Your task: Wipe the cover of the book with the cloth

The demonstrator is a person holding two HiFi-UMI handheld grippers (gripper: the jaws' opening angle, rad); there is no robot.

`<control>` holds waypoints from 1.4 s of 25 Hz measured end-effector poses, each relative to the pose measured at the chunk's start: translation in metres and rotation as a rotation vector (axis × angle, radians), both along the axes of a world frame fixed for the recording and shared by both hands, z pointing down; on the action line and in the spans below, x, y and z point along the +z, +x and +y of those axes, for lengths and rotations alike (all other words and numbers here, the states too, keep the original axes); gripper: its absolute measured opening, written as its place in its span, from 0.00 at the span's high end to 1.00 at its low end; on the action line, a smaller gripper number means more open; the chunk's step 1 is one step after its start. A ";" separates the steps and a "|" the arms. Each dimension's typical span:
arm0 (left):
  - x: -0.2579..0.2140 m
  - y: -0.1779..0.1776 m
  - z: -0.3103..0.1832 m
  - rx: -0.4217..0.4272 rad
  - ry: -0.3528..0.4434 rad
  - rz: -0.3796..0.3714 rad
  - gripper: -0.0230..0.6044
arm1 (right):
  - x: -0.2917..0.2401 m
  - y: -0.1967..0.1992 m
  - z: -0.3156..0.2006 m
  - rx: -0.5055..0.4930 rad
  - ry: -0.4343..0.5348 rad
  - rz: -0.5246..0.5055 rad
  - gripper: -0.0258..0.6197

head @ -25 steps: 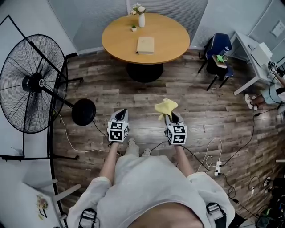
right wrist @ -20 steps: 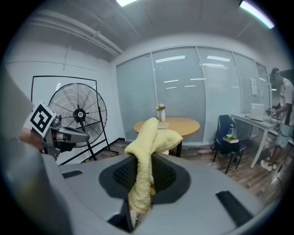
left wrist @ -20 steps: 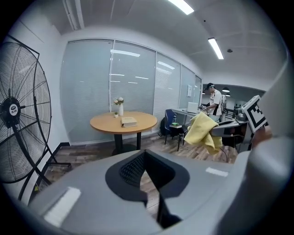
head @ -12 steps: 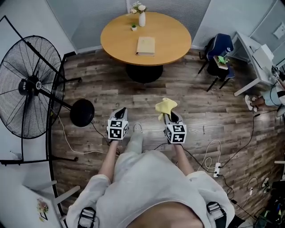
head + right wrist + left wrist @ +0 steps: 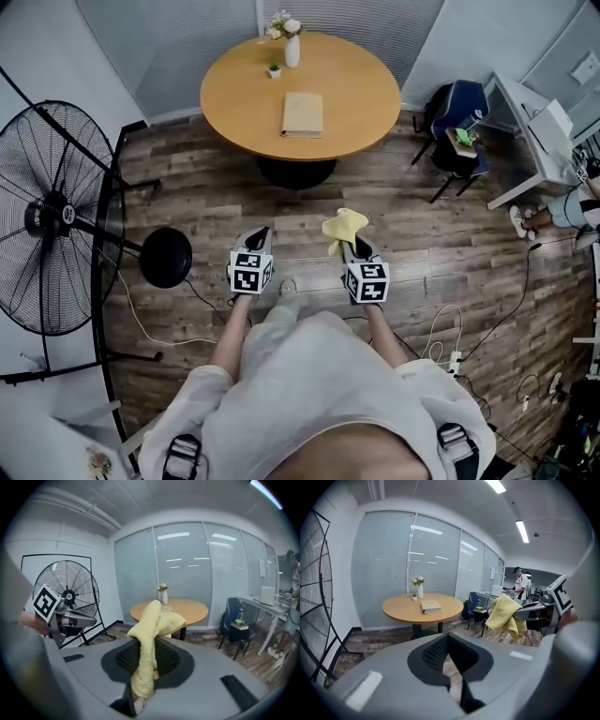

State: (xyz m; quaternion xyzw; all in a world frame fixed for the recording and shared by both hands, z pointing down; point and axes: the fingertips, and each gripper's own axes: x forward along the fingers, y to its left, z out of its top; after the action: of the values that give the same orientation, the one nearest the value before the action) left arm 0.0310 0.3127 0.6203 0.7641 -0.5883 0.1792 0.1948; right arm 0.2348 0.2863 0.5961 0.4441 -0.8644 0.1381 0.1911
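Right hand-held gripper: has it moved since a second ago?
Yes. The right hand-held gripper, holding the cloth, has come forward, nearer the round table.

Round tan wood table (image 5: 244, 98) ctr, dark plank floor (image 5: 441, 239), big black pedestal fan (image 5: 56, 216) L, blue chair (image 5: 459, 98) R, frosted-glass wall (image 5: 384, 564) behind.

**Head view:** the camera sits above the person and faces forward and steeply down. The left tool (image 5: 258, 234) and right tool (image 5: 345, 246) are near, low in the centre. The round surface (image 5: 356, 103) is well beyond them, at the top.

**Left tool view:** the camera rides on the left tool (image 5: 449, 641) and faces level along its jaws toward the surface (image 5: 398, 610). The right tool (image 5: 524, 615) with the cloth (image 5: 506, 613) shows at the right.

**Right tool view:** the camera rides on the right tool (image 5: 143, 653), with the cloth (image 5: 150, 634) close before the lens. The left tool (image 5: 89, 619) shows at the left.

**Shared by all three views:** the surface (image 5: 194, 610) and the vase (image 5: 292, 52).
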 end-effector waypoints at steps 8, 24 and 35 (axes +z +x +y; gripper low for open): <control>-0.006 -0.016 -0.070 0.043 0.006 0.007 0.95 | -0.006 -0.023 -0.062 0.025 0.004 0.005 0.85; 0.000 -0.057 -0.176 0.090 -0.003 0.009 0.95 | -0.001 -0.058 -0.162 0.081 -0.003 0.018 0.85; 0.011 -0.080 -0.184 0.081 -0.028 -0.009 0.95 | 0.011 -0.083 -0.177 0.052 -0.013 0.033 0.85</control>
State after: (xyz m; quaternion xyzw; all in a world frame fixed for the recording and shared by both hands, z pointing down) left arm -0.0494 0.1290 0.6317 0.7836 -0.5552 0.1986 0.1956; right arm 0.1522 0.1096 0.6074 0.4675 -0.8482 0.1414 0.2047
